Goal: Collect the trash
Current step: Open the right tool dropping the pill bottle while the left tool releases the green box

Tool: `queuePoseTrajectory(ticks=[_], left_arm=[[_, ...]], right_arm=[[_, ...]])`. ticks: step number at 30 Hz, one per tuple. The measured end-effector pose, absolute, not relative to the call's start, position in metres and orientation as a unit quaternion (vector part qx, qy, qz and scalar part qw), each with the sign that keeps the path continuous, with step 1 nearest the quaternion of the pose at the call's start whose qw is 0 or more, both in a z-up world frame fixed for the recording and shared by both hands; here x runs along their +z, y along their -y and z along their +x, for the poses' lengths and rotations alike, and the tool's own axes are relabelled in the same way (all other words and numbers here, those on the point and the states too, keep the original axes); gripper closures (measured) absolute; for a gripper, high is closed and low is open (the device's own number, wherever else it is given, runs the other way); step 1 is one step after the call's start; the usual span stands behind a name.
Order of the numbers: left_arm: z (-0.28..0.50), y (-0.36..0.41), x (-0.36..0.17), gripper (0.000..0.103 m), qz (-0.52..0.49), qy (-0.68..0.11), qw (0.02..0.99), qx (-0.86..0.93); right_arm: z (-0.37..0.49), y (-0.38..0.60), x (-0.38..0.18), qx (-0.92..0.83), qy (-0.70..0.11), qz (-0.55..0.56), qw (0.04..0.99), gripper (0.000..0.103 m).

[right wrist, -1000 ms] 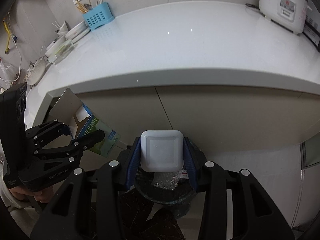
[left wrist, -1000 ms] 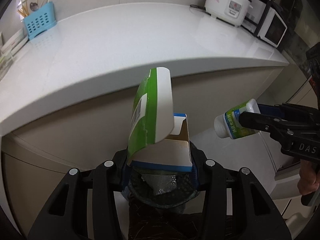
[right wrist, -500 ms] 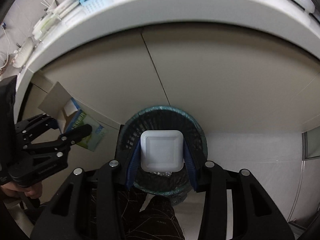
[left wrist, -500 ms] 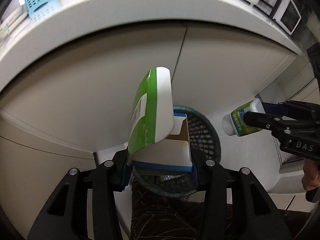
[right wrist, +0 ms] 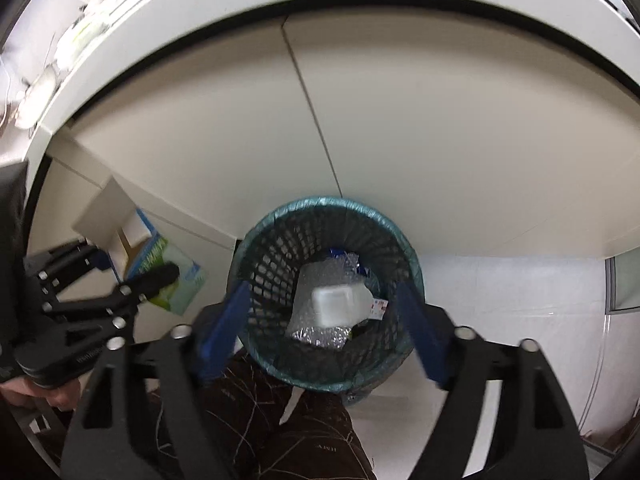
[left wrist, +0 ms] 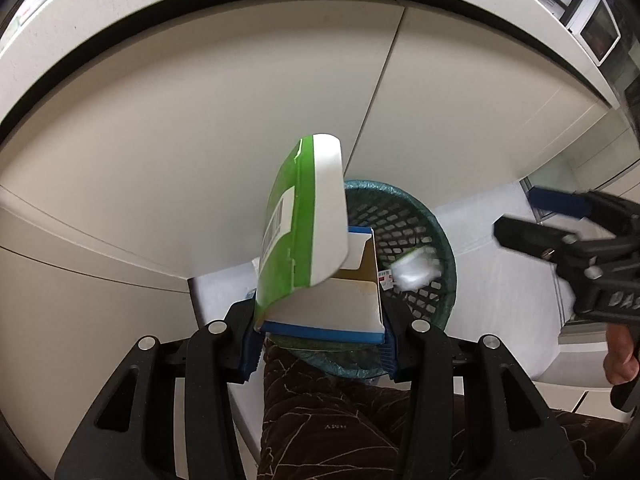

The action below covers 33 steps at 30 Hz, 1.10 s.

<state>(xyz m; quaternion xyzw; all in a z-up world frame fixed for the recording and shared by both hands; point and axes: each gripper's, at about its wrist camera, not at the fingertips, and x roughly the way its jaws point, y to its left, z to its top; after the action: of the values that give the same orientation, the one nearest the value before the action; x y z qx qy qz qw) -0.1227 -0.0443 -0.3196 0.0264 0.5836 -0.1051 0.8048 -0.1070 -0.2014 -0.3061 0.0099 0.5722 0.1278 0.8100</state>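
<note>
On the left, the left gripper [left wrist: 320, 332] clamps an opened green-and-white carton [left wrist: 308, 240] just above the mesh wastebasket [right wrist: 280, 232]. To its right, the right gripper [right wrist: 324, 320], jaws opening with nothing between them, hangs over the basket, where the white bottle [right wrist: 334, 305] lies inside among crumpled plastic.

"DAS", perhaps cut off, on right hand-held gripper [left wrist: 520, 220].

Soft even indoor light, fisheye-bent dark edges, slight motion blur
</note>
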Motion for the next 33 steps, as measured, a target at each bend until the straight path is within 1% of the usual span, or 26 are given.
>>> queuePoseTrajectory(ticks=[1, 3, 7, 20, 28, 30, 31, 33], left_arm=[[-0.121, 0.044, -0.321, 0.058, 0.025, -0.585, 0.804, -0.105], [-0.12, 0.05, -0.324, 0.058, 0.024, -0.585, 0.804, -0.105], [-0.116, 0.05, -0.327, 0.058, 0.02, -0.587, 0.802, -0.111], [-0.109, 0.08, -0.343, 0.057, 0.024, -0.598, 0.787, -0.148], [-0.109, 0.096, -0.341, 0.056, 0.031, -0.595, 0.785, -0.169], [-0.11, 0.096, -0.341, 0.052, 0.028, -0.592, 0.787, -0.169], [-0.111, 0.094, -0.342, 0.047, 0.027, -0.59, 0.789, -0.169], [-0.114, 0.093, -0.343, 0.043, 0.024, -0.587, 0.791, -0.169]], right_arm=[[-0.107, 0.204, -0.303, 0.122, -0.568, 0.013, 0.814, 0.018], [-0.106, 0.21, -0.298, 0.109, -0.563, 0.02, 0.819, 0.012], [-0.106, 0.222, -0.289, 0.087, -0.556, 0.027, 0.826, 0.008], [-0.116, 0.265, -0.273, 0.041, -0.548, 0.048, 0.834, 0.008], [-0.12, 0.276, -0.276, 0.033, -0.546, 0.059, 0.835, 0.008], [-0.12, 0.276, -0.278, 0.032, -0.547, 0.061, 0.834, 0.008], [-0.12, 0.277, -0.278, 0.031, -0.548, 0.062, 0.834, 0.008], [-0.118, 0.276, -0.279, 0.032, -0.549, 0.063, 0.833, 0.008]])
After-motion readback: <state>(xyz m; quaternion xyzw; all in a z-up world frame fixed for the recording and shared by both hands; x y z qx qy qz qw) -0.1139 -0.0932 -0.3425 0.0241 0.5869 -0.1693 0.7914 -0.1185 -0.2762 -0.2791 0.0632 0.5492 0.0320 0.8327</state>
